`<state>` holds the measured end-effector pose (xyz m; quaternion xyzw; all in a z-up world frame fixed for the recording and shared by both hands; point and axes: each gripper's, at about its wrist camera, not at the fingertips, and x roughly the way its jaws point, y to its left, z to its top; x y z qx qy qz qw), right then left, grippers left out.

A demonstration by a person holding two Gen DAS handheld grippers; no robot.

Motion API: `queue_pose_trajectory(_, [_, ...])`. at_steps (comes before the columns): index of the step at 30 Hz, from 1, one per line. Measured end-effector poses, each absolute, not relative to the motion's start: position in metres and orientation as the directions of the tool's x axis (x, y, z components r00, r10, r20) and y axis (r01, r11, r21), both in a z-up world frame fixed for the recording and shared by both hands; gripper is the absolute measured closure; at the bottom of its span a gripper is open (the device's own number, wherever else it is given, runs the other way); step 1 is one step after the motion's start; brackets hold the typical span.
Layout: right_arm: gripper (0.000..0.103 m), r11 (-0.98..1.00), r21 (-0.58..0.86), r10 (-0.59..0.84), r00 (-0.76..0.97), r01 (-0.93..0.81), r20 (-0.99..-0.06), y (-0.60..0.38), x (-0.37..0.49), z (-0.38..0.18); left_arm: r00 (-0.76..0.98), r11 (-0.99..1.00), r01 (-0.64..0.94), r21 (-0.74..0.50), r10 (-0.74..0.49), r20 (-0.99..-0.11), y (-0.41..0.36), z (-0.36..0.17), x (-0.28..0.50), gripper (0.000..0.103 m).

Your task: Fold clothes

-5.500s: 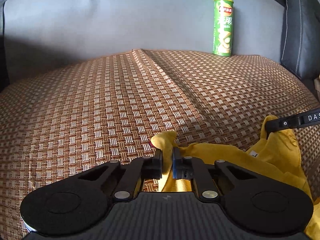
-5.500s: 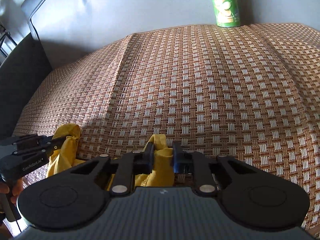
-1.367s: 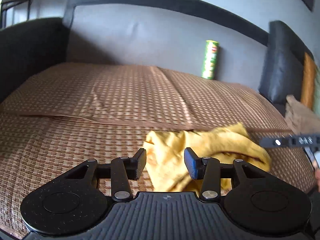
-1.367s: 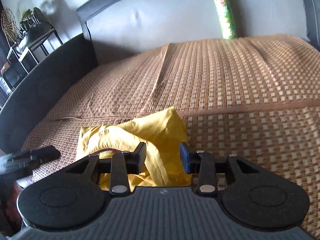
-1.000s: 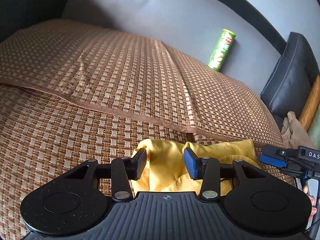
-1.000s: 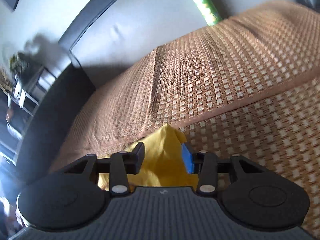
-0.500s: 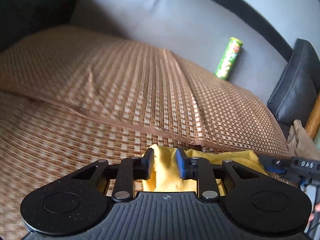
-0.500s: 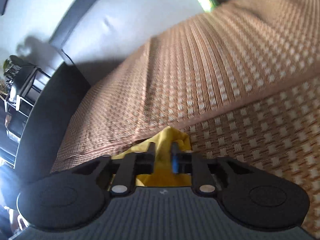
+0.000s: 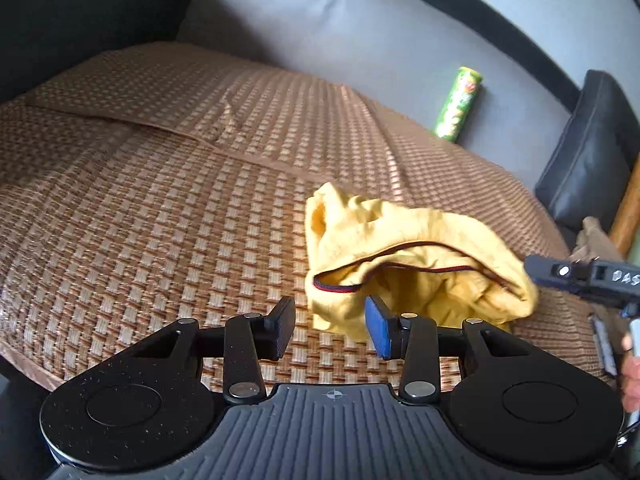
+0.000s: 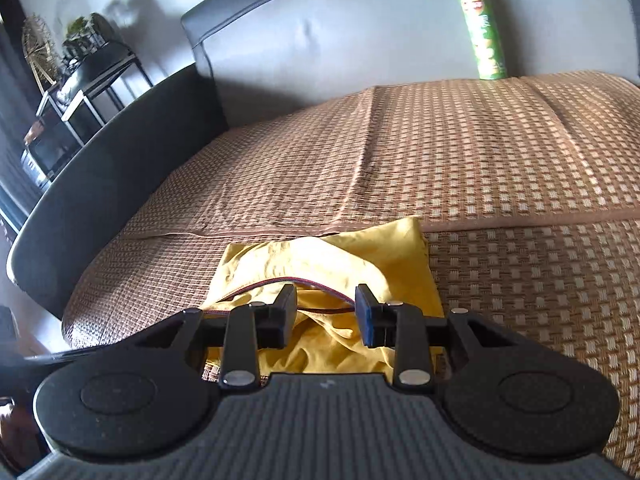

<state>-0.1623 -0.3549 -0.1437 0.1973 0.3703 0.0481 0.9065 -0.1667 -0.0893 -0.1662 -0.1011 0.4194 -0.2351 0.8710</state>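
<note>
A crumpled yellow garment (image 9: 404,264) with a dark red-trimmed opening is seen lying bunched near the front edge of a brown woven mat (image 9: 160,208) spread over a grey sofa (image 9: 360,40). The left gripper (image 9: 330,326) is held released, its jaws spread apart with nothing between them, just short of the garment's near left corner. The right gripper (image 10: 326,310) is likewise spread wide above the garment's trimmed edge; whether cloth is touched there cannot be told. A green crisp canister (image 10: 482,32) is stood upright against the sofa back, well apart from the garment.
</note>
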Motion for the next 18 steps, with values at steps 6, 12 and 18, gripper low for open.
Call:
queue_pose_trajectory(6, [0.064, 0.910, 0.391, 0.190, 0.700, 0.138, -0.688, -0.371, -0.173, -0.157, 0.527, 0.870, 0.341, -0.357, -0.491, -0.694, -0.106, -0.176, -0.157, 0.046])
queue_pose_trajectory(12, [0.069, 0.900, 0.405, 0.199, 0.673, 0.163, -0.713, -0.376, -0.168, -0.173, 0.663, 0.897, 0.440, -0.045, -0.358, -0.657, -0.136, -0.174, -0.167, 0.080])
queue_pose_trajectory(18, [0.092, 0.880, 0.433, 0.218, 0.646, 0.193, -0.731, -0.384, -0.165, -0.186, 0.813, 0.747, 0.528, 0.404, -0.308, -0.494, -0.164, -0.182, -0.209, 0.081])
